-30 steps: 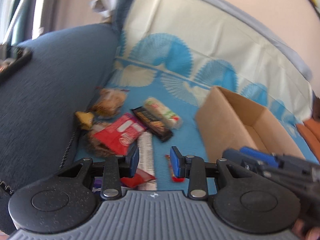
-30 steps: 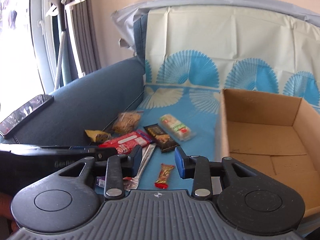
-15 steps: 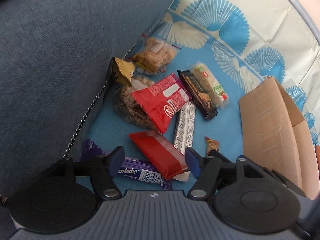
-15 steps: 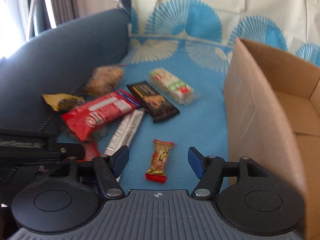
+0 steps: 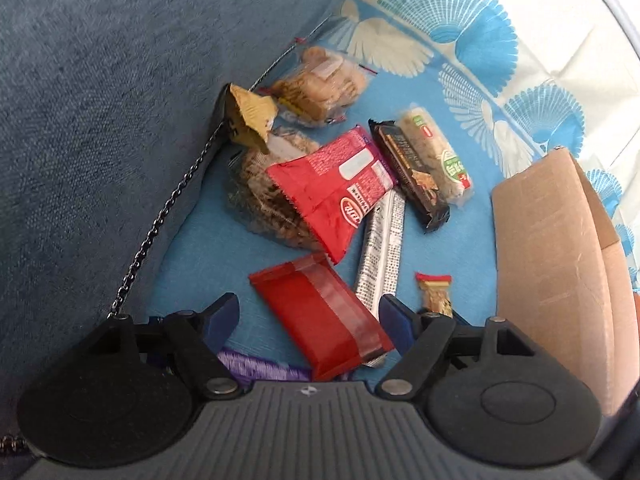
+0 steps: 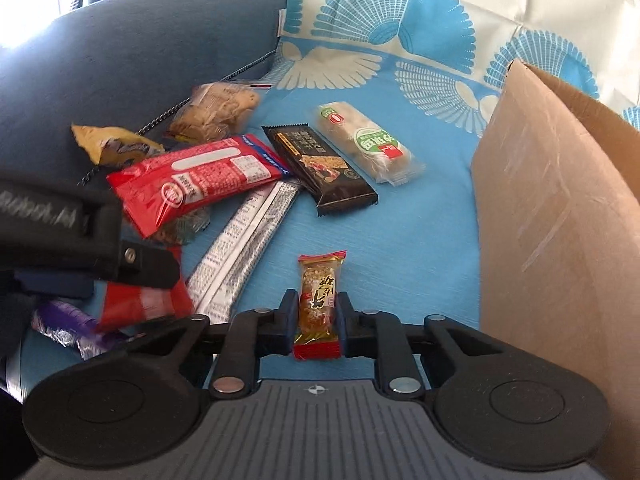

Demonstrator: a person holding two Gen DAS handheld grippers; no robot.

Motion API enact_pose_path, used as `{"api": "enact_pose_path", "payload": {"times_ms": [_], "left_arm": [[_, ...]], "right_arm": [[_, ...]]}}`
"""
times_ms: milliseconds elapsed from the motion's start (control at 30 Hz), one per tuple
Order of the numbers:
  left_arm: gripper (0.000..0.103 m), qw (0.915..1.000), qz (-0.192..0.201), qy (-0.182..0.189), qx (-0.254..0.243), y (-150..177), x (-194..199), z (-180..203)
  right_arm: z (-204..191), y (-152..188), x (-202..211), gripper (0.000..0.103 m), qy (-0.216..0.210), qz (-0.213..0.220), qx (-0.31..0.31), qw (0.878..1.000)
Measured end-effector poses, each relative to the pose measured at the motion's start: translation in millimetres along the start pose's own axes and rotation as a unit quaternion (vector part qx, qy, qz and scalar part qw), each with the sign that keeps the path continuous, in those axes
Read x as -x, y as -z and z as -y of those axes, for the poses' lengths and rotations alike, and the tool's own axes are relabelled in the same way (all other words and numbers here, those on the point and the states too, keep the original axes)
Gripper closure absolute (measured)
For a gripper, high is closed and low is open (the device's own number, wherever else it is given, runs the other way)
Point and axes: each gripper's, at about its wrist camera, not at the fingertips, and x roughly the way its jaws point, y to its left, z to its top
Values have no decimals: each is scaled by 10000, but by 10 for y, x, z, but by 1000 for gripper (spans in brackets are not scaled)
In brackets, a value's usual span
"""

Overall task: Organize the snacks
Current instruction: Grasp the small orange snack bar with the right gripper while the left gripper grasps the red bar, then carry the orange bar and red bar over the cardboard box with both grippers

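Observation:
My right gripper (image 6: 318,312) is shut on a small brown candy bar with red ends (image 6: 319,300), which lies on the blue cloth. The same bar (image 5: 436,296) shows beside my left gripper (image 5: 310,312). The left jaws are opening. They straddle a flat red packet (image 5: 304,292) without pressing it. One left finger (image 6: 140,264) crosses the right wrist view. An open cardboard box (image 6: 552,208) stands just right of both grippers.
Further back lie a long red packet (image 5: 340,188), a silver strip (image 5: 380,256), a black bar (image 5: 412,172), a clear-wrapped bar (image 5: 436,152), biscuit bags (image 5: 316,80), a yellow wrapper (image 5: 248,116) and a purple packet (image 5: 260,368). A dark blue sofa arm (image 5: 100,120) rises on the left.
My right gripper has come down, spread wide, then shut on the small candy bar. My left gripper has dropped over the flat red packet with its jaws spread wider.

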Motion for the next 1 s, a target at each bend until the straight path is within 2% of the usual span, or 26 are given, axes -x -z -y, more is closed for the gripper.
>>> {"api": "enact_pose_path", "payload": {"times_ms": [200,400,433,533,567,667,767,867,1000], "left_arm": [[22,9991,-71,-82,-421,3,-19,99],[24,9917,-206,-525,-1160,66,-112,328],[25,9895,-218,-602,-1295,79,-130,362],[40,9841,-162,-750,-1602,129,-140,450],[46,9839,-139,-703,-1637,149,-132,448],[47,9899,-39,-417,-1351,146,-68,354],[47,9964,-19,84,-847,97,22,170],[47,9974,-64,563,-453,50,96,10],[47,9959,42,669,-606,88,173,34]], "right_arm": [[-54,70,222,84,-177,-77,110,9998],[-154,220,602,84,-316,-117,274,9991],[-169,251,661,84,-302,-124,299,9990],[-215,354,801,84,-191,-133,364,9991],[-217,382,833,84,-141,-149,341,9992],[-213,428,911,84,-50,-183,226,9996],[-194,449,995,84,-35,-159,79,9998],[-200,408,1075,84,22,-88,32,10000],[-209,355,1223,84,14,106,-40,9999]]}}
